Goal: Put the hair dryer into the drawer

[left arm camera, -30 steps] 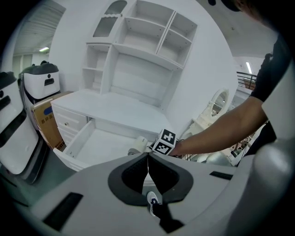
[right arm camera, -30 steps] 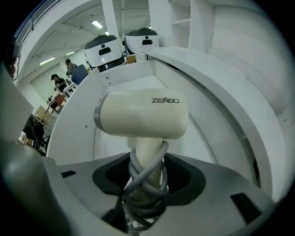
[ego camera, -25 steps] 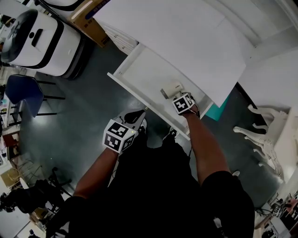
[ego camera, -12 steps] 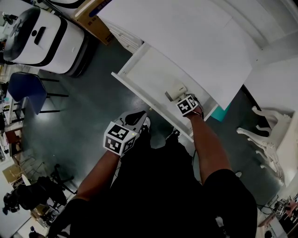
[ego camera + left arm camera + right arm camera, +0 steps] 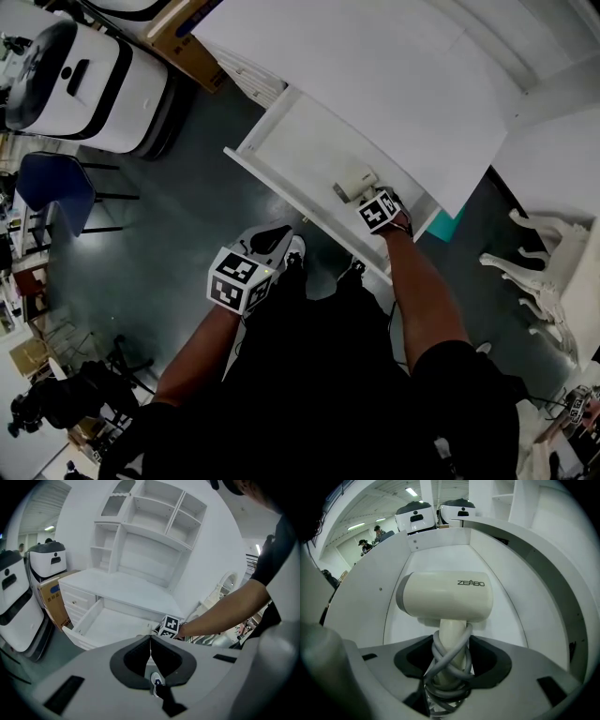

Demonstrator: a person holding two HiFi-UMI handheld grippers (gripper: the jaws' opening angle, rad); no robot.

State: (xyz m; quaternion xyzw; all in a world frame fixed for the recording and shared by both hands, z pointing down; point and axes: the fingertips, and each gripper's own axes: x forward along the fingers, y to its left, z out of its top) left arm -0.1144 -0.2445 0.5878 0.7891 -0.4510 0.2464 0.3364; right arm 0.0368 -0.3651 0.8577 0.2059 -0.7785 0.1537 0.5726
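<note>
Grey jaws pressed together with nothing between them, the left gripper (image 5: 279, 232) is hanging over the dark floor (image 5: 178, 206), just short of the front of the open white drawer (image 5: 291, 141). Further right, the cream hair dryer (image 5: 445, 601) is being held inside that drawer near its right end, its grey cord (image 5: 436, 651) coiling round the handle (image 5: 452, 634). The right gripper (image 5: 449, 670) is grasping that handle, with a jaw clamping on either side.

The person wears a black short-sleeved shirt (image 5: 323, 394).
</note>
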